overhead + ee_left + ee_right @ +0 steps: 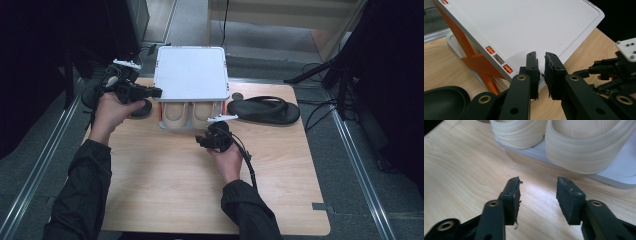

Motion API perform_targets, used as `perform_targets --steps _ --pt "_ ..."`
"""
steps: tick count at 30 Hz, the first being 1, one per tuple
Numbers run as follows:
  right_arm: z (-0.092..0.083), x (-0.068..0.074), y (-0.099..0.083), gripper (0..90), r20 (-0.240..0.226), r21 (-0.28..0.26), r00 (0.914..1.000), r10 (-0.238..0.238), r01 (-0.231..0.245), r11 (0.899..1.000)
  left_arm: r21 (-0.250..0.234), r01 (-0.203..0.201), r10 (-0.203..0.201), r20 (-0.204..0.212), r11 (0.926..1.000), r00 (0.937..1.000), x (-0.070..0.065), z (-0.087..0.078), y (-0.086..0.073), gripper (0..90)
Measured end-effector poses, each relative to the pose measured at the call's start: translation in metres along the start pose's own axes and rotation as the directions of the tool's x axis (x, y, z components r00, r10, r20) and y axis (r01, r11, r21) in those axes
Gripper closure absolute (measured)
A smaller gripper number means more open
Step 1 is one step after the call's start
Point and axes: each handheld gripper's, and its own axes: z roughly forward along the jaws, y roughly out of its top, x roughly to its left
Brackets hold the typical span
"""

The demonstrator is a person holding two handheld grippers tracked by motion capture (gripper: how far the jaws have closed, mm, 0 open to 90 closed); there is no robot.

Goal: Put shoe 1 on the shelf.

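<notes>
A white shoe rack (190,72) with orange side struts (477,61) stands at the table's back middle. Its flat top (529,27) covers a pair of cream shoes (189,115) on the lower shelf (621,175). My left gripper (156,92) is level with the rack's left side. Its jaws stand a narrow gap apart (542,72) just before the top's edge, with nothing pinched. My right gripper (212,130) sits in front of the shoes (586,147), open (537,187), with bare wood between its pads.
One black sandal (264,110) lies right of the rack. Another (142,107) lies left of it, by my left hand (444,102). The wooden table (175,190) has free room in front. Black stand legs (320,70) are on the floor at the back right.
</notes>
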Motion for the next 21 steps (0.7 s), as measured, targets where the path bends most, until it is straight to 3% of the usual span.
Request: perform_targets --steps 5,7,11,16,21 --pt "-0.016 0.002 -0.004 51.1 -0.044 -0.037 0.9989 -0.015 0.014 0.999 0.006 0.004 -0.004 0.026 1.0 0.9996 -0.002 0.0 0.001 68.9" --pt "-0.021 0.002 -0.006 50.8 -0.065 -0.047 0.9971 -0.038 0.035 0.998 0.012 0.016 -0.016 0.041 0.9998 0.999 -0.005 0.0 0.002 61.3" --pt "-0.032 0.003 -0.012 48.8 -0.091 -0.075 0.9925 -0.081 0.075 0.994 0.008 0.002 -0.002 0.045 1.0 0.999 -0.013 -0.001 0.003 51.3" --pt "-0.047 0.004 -0.02 44.8 -0.115 -0.074 0.9904 -0.078 0.07 0.995 0.004 -0.004 0.003 0.035 1.0 0.9994 -0.018 -0.01 0.004 44.0" --pt "-0.061 0.001 -0.031 38.4 -0.106 -0.089 0.9882 -0.111 0.102 0.991 -0.015 0.012 -0.011 0.028 0.9998 0.9995 -0.022 -0.024 0.003 39.5"
